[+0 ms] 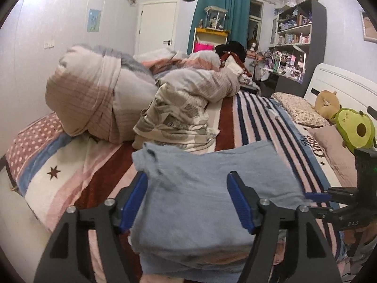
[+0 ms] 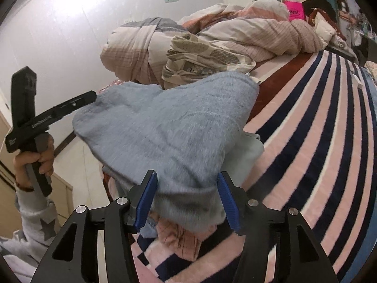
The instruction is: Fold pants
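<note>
Both claws, the left gripper [image 1: 187,202] and right gripper [image 2: 187,200], stand released, jaws apart around folded blue pants [image 1: 200,200] on a striped bed [image 1: 254,118].

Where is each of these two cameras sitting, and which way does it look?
Left wrist view: rides on the left tool, looking across the bed at folded blue pants, crumpled duvet, shelves; the right tool shows at right.
Right wrist view: rides on the right tool, looking over the pants toward the wall; the left hand shows.
Shared: pants, striped blanket, duvet.
</note>
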A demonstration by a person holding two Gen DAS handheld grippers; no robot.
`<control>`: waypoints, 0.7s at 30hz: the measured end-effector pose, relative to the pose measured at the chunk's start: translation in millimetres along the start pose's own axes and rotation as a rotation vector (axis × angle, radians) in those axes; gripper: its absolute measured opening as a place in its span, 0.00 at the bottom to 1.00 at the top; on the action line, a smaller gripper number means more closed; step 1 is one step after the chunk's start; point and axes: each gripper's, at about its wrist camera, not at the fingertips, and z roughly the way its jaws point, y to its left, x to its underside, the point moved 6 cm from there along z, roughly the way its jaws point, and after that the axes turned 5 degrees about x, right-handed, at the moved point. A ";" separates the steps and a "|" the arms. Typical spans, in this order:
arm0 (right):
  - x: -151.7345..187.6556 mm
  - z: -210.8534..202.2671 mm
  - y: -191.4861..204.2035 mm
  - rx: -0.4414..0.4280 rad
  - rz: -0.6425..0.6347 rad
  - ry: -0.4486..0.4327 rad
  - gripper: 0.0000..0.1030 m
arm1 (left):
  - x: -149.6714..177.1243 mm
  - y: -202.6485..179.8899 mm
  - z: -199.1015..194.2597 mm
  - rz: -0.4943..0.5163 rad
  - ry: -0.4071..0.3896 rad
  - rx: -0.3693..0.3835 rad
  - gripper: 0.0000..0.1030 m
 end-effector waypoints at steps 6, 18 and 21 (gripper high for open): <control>24.8 -31.3 -3.5 0.015 -0.001 -0.033 0.57 | 6.3 -48.9 -25.6 0.036 -0.035 0.019 0.72; 90.8 -143.6 -48.4 0.302 -0.036 -0.225 0.81 | 23.4 -211.7 -60.9 0.172 -0.196 0.099 0.91; 110.3 -179.6 -60.5 0.400 -0.027 -0.289 0.90 | 29.6 -247.1 -65.0 0.184 -0.236 0.125 0.96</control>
